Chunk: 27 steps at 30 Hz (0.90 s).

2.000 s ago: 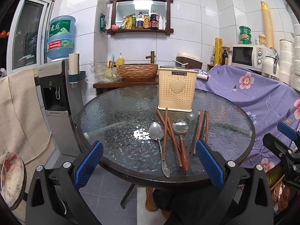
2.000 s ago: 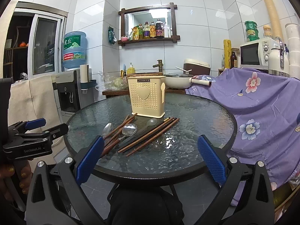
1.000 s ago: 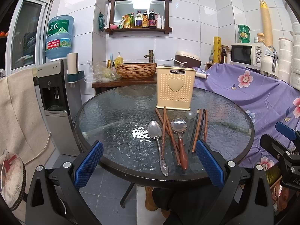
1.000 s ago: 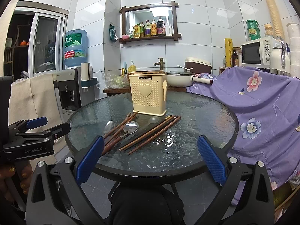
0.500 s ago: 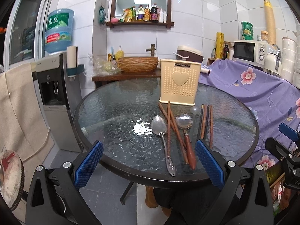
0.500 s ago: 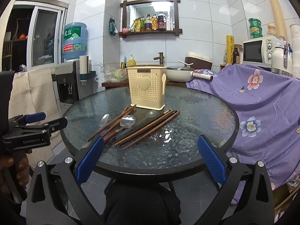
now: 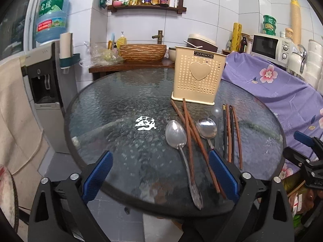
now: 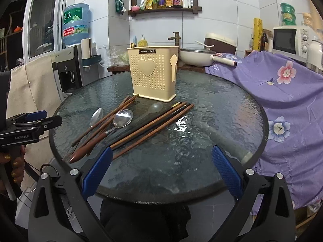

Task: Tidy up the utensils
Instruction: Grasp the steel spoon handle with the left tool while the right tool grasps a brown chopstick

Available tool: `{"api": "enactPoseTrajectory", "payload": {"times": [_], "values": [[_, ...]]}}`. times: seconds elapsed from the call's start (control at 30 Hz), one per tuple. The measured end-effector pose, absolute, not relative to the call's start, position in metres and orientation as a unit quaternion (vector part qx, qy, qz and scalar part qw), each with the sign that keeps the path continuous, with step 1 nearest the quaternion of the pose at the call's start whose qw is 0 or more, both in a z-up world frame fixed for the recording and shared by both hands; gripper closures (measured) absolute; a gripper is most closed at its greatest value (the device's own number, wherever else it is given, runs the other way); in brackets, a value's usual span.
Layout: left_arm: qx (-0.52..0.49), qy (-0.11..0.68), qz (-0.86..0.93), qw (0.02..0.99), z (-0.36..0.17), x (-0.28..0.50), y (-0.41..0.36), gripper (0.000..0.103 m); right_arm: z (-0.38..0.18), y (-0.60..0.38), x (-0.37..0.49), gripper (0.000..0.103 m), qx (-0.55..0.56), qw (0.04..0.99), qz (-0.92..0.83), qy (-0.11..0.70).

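Note:
A cream perforated utensil holder point(image 7: 198, 77) point(image 8: 153, 75) stands upright on the round glass table point(image 7: 113, 109) point(image 8: 222, 109). In front of it lie a plain metal spoon point(image 7: 175, 136) point(image 8: 96, 116), a wooden-handled spoon point(image 7: 206, 128) point(image 8: 123, 118), a clear plastic spoon point(image 8: 155, 107) and several brown and dark chopsticks point(image 7: 232, 133) point(image 8: 153, 125). My left gripper point(image 7: 160, 176) hangs over the near rim with its jaws wide and just closing, nothing between them. My right gripper point(image 8: 161, 170) is open and empty, also above the near rim.
A purple flowered cloth point(image 8: 282, 92) covers furniture right of the table. A water dispenser point(image 7: 43, 80) stands at the left. Behind are a counter with a woven basin point(image 7: 142, 52), a pan point(image 8: 196, 57) and a microwave point(image 7: 269, 46). A hand point(image 8: 12, 161) holds the left gripper.
Both grippers have come closer to the table and tipped downward, so the utensils and holder look larger. The utensils have not moved.

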<state>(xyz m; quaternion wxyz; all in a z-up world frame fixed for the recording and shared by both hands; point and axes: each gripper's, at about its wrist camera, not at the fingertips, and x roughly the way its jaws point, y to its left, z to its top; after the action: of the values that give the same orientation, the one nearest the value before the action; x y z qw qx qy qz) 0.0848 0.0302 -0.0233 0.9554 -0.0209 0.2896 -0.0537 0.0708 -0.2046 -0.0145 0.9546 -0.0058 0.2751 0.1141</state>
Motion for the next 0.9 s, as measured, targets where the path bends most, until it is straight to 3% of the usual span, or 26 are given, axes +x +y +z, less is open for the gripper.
{"api": "enactPoseTrajectory", "payload": {"times": [0.13,0.3,0.6,0.9], "values": [[-0.014,0.31,-0.067,0.948,-0.023,0.107,0.03,0.02,-0.018,-0.212,0.108,0.02,0.008,0.943,0.122,0.31],[-0.015,0.327,-0.082,0.941,-0.022,0.131,0.03,0.027,-0.027,-0.227,0.168,0.041,0.051,0.918,0.114,0.376],[-0.005,0.345,-0.085,0.935,-0.023,0.161,0.029,0.035,-0.032,-0.222,0.241,0.061,0.065,0.897,0.082,0.43],[-0.018,0.373,-0.091,0.923,-0.035,0.17,0.034,0.039,-0.043,-0.212,0.27,0.072,0.06,0.884,0.059,0.46]]}}
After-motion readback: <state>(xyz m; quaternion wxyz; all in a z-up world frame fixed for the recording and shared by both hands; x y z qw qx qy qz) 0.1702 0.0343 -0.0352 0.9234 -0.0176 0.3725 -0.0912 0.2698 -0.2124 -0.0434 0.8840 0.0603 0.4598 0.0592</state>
